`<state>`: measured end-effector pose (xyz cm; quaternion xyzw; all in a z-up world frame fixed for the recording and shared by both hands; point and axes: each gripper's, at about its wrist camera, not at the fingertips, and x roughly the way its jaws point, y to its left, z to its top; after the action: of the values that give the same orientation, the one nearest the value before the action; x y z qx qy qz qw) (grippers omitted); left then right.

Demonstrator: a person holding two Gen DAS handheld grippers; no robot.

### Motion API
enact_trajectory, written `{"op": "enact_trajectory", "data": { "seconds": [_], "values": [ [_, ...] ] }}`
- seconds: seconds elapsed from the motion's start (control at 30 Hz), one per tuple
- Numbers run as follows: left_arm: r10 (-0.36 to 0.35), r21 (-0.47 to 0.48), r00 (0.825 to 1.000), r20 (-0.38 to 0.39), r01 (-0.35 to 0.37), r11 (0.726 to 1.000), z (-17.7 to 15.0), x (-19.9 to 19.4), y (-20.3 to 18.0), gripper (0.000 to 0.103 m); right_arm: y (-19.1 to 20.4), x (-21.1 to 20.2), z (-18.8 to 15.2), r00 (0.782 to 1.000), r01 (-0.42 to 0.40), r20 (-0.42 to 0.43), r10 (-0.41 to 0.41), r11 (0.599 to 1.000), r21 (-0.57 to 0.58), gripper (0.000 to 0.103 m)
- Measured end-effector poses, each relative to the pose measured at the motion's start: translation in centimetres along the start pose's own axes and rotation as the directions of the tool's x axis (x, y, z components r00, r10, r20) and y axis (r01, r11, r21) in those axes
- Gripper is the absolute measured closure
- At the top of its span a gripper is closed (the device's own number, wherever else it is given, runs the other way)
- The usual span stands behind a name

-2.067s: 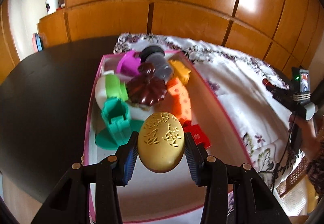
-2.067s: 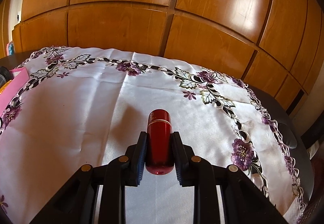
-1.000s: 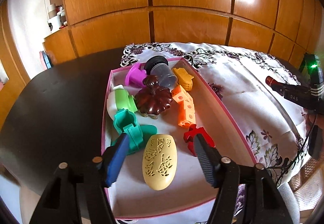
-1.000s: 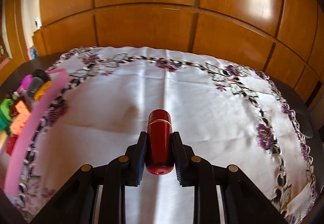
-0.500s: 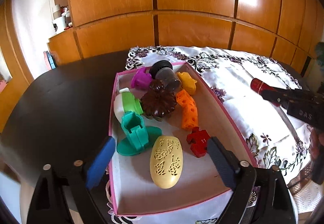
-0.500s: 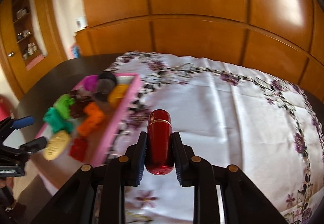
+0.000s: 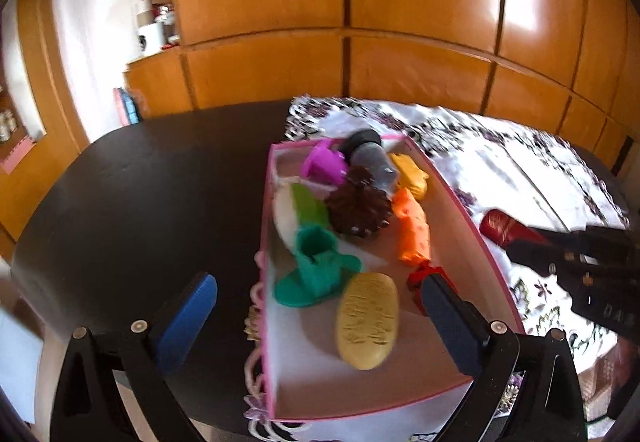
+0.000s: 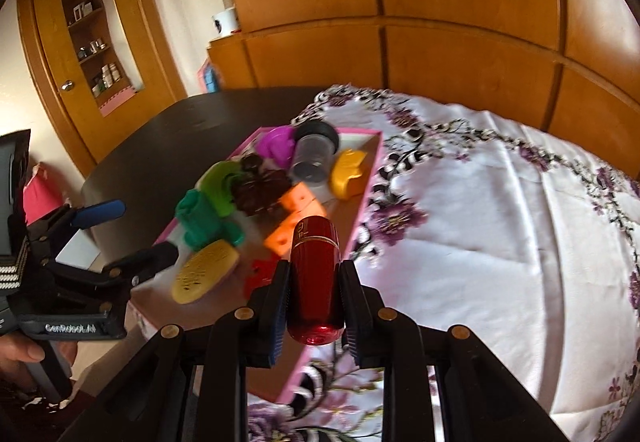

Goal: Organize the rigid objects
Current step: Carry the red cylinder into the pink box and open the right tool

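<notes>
Right gripper [image 8: 314, 298]: clamped on red cylinder [image 8: 316, 274], held lengthwise between both fingers, domed cap pointing forward. Cylinder is airborne just past the near right wall of the pink tray [image 8: 370, 178], which lies ahead and to this gripper's left on the embroidered tablecloth [image 8: 500, 222].

Left gripper [image 7: 316, 316]: fingers wide apart, holding nothing; hangs above the tray's near end, with the gold oval piece [image 7: 367, 320] lying loose on the tray floor between and just ahead of its fingers.

Tray contents, forward of the left gripper: green holder [image 7: 316, 270], red puzzle-shaped piece [image 7: 418, 276], orange block [image 7: 412, 232], brown lobed piece [image 7: 358, 206], lime-and-white item [image 7: 304, 204], purple piece [image 7: 322, 162], black-capped grey jar [image 7: 372, 156], yellow piece [image 7: 412, 172]. Far end crowded; bare floor only near the gold oval and along the right wall.

Judged step: delivery of the red cylinder into the tray.

Risks, as judgement:
- Cylinder is smooth and round; released on its side it may roll into the red piece or the wall.
- Low crossing could clip the pink wall and shift the tray on the slippery cloth.
- Left gripper occupies the near end; the two tools may collide.
</notes>
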<state>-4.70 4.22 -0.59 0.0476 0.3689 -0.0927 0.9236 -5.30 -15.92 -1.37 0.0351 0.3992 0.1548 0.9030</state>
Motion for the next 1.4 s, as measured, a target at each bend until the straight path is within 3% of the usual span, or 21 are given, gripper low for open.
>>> {"op": "enact_trajectory", "data": {
  "seconds": [0.27, 0.5, 0.63, 0.7, 1.03, 1.17, 1.4],
  "values": [
    [0.068, -0.084, 0.997, 0.020, -0.066, 0.994, 0.4, -0.3, 3.0, 0.000, 2.4, 1.5, -0.3, 0.995, -0.061, -0.083, 0.059, 0.998, -0.020, 0.079],
    [0.063, -0.108, 0.996, 0.060, -0.056, 0.993, 0.5, -1.2, 3.4, 0.000, 2.1, 1.9, 0.4, 0.997, -0.020, -0.080, 0.018, 1.000, -0.019, 0.080],
    [0.056, -0.115, 0.997, 0.058, -0.049, 0.992, 0.5, -1.3, 3.4, 0.000, 1.8, 2.5, 0.7, 0.996, -0.036, -0.087, 0.037, 0.999, 0.009, 0.082],
    [0.059, -0.126, 0.997, 0.056, -0.052, 0.991, 0.5, -1.4, 3.6, 0.000, 1.4, 2.7, 1.2, 0.996, -0.033, -0.076, 0.034, 0.999, 0.027, 0.091],
    [0.071, -0.135, 0.996, 0.059, -0.063, 0.989, 0.5, -1.6, 3.9, 0.000, -1.6, 4.9, 5.2, 0.998, 0.050, -0.036, -0.046, 0.992, 0.118, 0.091],
    [0.111, -0.143, 0.992, 0.065, -0.101, 0.985, 0.5, -1.6, 3.8, 0.000, -0.7, 3.1, 4.3, 0.998, 0.002, -0.062, 0.003, 0.996, 0.084, 0.091],
    [0.110, -0.137, 0.993, 0.032, -0.105, 0.985, 0.5, -0.9, 3.0, 0.000, 2.1, 2.3, 1.1, 0.991, -0.025, -0.130, 0.023, 1.000, -0.018, 0.090]
  ]
}}
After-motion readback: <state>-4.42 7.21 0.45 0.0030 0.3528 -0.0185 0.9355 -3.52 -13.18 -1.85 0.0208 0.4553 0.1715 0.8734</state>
